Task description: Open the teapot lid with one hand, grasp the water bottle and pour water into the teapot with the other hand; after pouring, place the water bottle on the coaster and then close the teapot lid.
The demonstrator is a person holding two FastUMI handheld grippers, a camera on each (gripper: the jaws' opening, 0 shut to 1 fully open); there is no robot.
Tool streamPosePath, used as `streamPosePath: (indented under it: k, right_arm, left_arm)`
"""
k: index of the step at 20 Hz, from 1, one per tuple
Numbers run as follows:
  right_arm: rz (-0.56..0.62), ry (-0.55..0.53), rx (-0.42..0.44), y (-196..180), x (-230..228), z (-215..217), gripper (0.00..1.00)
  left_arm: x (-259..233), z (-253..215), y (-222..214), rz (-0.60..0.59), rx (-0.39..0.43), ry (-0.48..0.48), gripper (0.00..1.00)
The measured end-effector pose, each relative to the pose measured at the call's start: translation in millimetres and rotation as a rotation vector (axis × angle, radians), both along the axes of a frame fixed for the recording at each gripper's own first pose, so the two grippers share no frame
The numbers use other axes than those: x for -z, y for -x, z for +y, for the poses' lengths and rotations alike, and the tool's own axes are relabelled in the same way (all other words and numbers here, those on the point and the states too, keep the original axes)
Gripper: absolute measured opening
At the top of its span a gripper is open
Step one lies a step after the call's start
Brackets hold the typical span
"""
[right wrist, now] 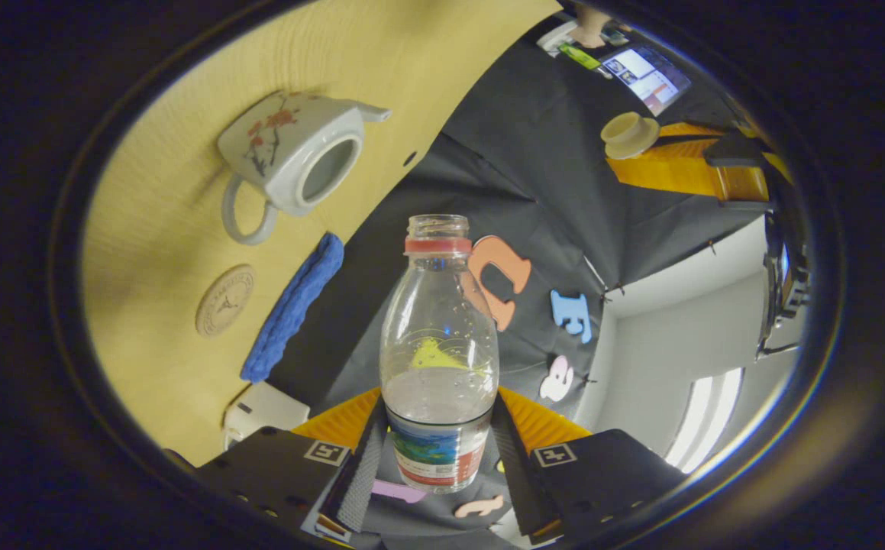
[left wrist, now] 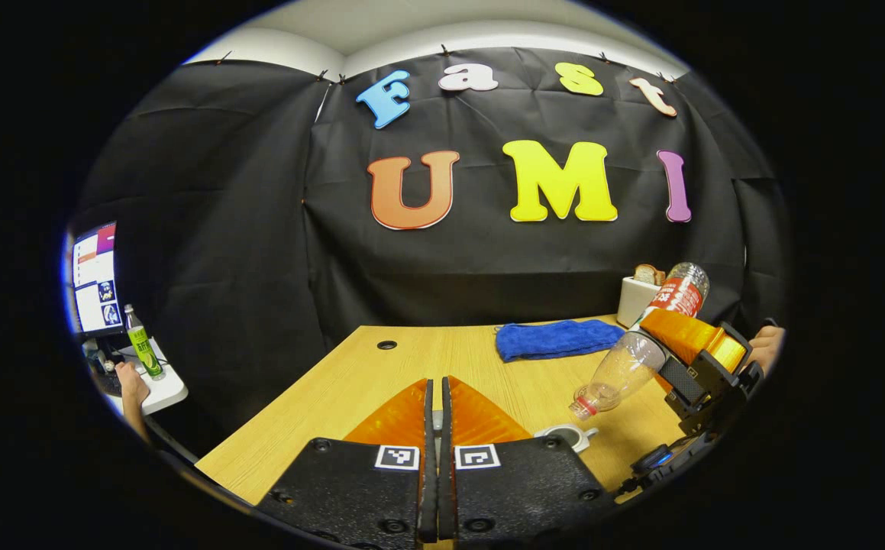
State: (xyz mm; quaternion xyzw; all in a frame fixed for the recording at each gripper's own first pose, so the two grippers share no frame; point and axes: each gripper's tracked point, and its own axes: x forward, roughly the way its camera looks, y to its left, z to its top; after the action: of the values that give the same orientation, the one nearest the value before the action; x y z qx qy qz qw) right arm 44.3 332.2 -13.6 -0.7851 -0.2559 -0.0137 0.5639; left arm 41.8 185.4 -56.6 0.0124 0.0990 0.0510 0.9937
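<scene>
Nearest the right gripper's (right wrist: 438, 458) lens is the water bottle (right wrist: 440, 359), its jaws clamped on the labelled lower body, one on each side. Uncapped and tipped, the bottle has its mouth down toward the teapot (right wrist: 289, 156), which sits open on the counter (right wrist: 159, 252) with its lid off. Only a little water shows inside, so the bottle is light; its thin clear plastic will dent under a hard squeeze and is smooth enough to slip, so the hold on the labelled band is a sensible one.

Glazed and painted with red blossoms, the teapot is hard, heavy for its size and breakable. Its loop handle and its rim are the only fair places to grip it.

Held up away from the teapot, the lid (right wrist: 629, 134) is pinched in the left gripper (left wrist: 434, 412), whose jaws stand nearly together in its own view. It is small, smooth and likely to chip if dropped.

Just beside the teapot lies the round coaster (right wrist: 224, 299), flat on the counter, with a blue cloth (right wrist: 293, 305) past it.

Writing on the bottle's red label is too blurred to read, and the coaster's stamped mark is too small to make out.
</scene>
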Motion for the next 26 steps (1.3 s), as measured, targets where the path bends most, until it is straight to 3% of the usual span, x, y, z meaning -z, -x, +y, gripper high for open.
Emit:
streamPosePath:
  k: [12,16,21,24,26]
  right_arm:
    - [0.47,-0.679,-0.079,-21.9,4.2,-37.2,0.75]
    - [0.634,-0.987,-0.149,-41.6,-8.4,-29.7,0.75]
    - [0.866,-1.387,-0.197,-74.4,9.4,-20.1,0.72]
    - [1.005,-1.556,-0.213,-89.5,26.9,-9.2,0.74]
    - [1.06,-1.614,-0.212,-98.2,39.5,-4.7,0.72]
  left_arm:
    - [-0.6,24.8,1.3,-0.004,-0.036,0.041,0.03]
    - [0.8,28.3,0.7,-0.002,-0.045,0.033,0.03]
    - [2.7,31.3,-0.1,0.002,-0.042,0.033,0.03]
    - [4.8,34.1,-1.2,0.003,-0.041,0.037,0.03]
    - [5.0,34.8,-2.5,0.004,-0.04,0.038,0.03]
